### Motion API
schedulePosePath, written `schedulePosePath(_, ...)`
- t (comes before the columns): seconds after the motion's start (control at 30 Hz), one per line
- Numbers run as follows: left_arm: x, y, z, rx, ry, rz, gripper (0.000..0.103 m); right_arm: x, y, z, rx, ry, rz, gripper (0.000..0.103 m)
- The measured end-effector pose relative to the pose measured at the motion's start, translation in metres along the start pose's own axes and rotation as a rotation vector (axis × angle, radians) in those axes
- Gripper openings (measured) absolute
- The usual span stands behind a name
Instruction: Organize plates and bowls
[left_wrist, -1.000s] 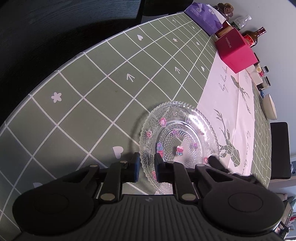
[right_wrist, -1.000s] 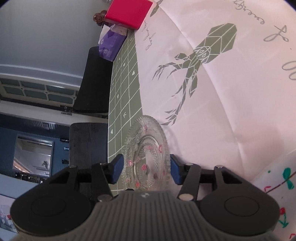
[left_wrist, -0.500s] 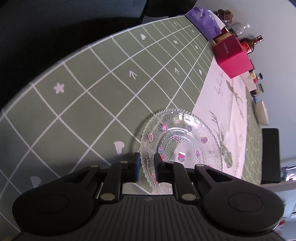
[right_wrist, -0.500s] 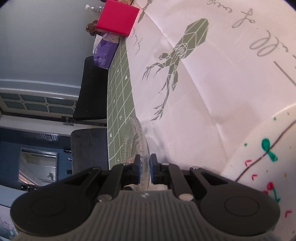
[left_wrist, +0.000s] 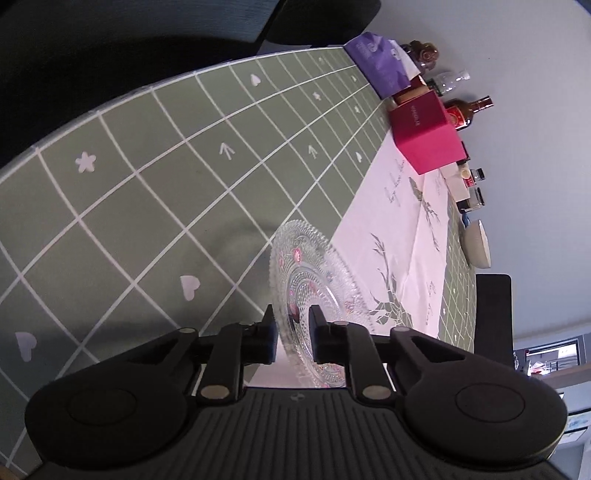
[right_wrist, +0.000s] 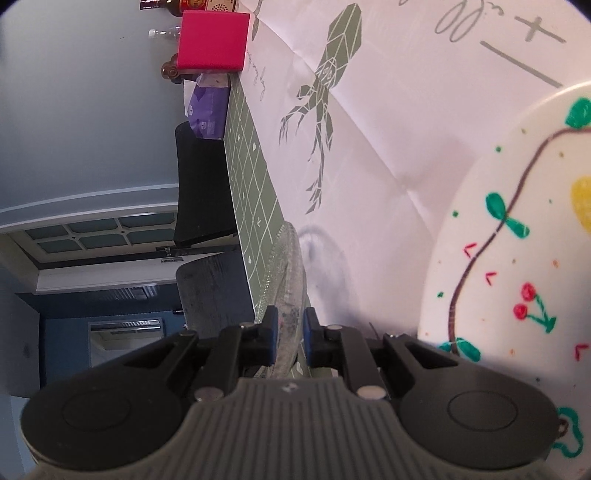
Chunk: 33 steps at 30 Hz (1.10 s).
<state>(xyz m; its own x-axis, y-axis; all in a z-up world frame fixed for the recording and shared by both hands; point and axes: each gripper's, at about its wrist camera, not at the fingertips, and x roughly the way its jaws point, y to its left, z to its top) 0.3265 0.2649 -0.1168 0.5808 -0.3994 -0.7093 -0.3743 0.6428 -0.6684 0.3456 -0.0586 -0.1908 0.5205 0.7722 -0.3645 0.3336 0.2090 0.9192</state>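
Your left tool (left_wrist: 291, 334) and right tool (right_wrist: 290, 334) both clamp the rim of the glass plate (left_wrist: 314, 280), tilted up off the green surface (left_wrist: 155, 206). Just right, a painted white plate (right_wrist: 517, 240) lies; farther back, a pink box (left_wrist: 424, 136).

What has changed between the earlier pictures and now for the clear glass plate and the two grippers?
The right gripper, open a second ago, has shut on the clear beaded glass plate. The plate has tipped up from lying flat on the green grid tablecloth. The left gripper stays clamped on the rim; the pink box has not moved.
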Motion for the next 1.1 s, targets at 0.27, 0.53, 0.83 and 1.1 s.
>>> schedulePosePath(0.27,-0.013,-0.018,-0.016,0.123,-0.057,-0.042,0.017,-0.014,0.002,-0.007,-0.064,-0.042,0.034,0.010)
schedulePosePath(0.53,-0.051,-0.042,-0.041,0.233,-0.067,-0.196,0.017,-0.067,0.026,-0.021,-0.148,-0.085,0.101,0.009)
schedulePosePath(0.83,-0.119,-0.092,-0.105,0.358,-0.074,-0.255,0.017,-0.161,0.048,-0.063,-0.186,-0.131,0.175,0.009)
schedulePosePath(1.1,-0.166,-0.118,-0.195,0.407,-0.046,-0.331,0.018,-0.279,0.050,-0.117,-0.224,-0.208,0.175,0.009)
